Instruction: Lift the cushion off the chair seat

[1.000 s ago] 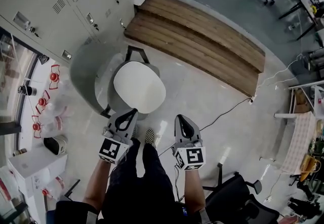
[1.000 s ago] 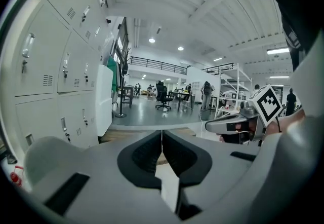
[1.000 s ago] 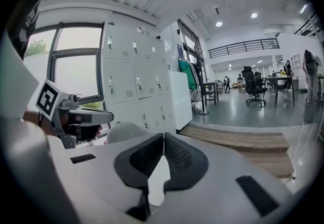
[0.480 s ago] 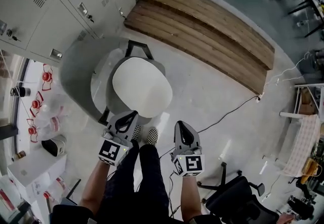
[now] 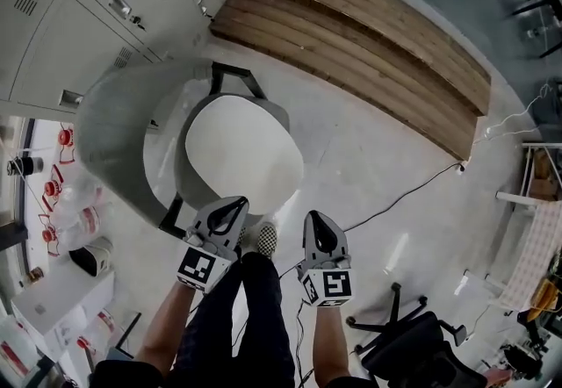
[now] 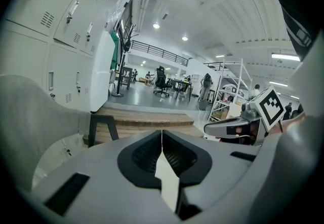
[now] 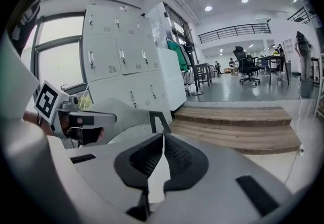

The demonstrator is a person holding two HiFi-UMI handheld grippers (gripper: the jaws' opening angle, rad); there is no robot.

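In the head view a white oval cushion (image 5: 241, 154) lies on the seat of a grey shell chair (image 5: 110, 145) with a black frame. My left gripper (image 5: 235, 204) hovers over the cushion's near edge, shut and empty. To the right of the chair, over the floor, my right gripper (image 5: 315, 219) is shut with nothing in it. The left gripper view shows its jaws (image 6: 162, 139) meeting tip to tip, the chair's back (image 6: 30, 116) at the left and the right gripper (image 6: 238, 127) at the right. In the right gripper view the jaws (image 7: 163, 142) are closed too.
A low wooden step platform (image 5: 351, 35) runs behind the chair, with grey lockers (image 5: 79, 9) at the left. A cable (image 5: 395, 197) crosses the floor at the right. A black office chair (image 5: 413, 342) stands at lower right. The person's legs and checkered shoe (image 5: 265, 240) are between the grippers.
Both grippers and the head camera have sunk toward the chair, which now looks larger. The left gripper's tip has come over the cushion's near edge. Both stay shut.
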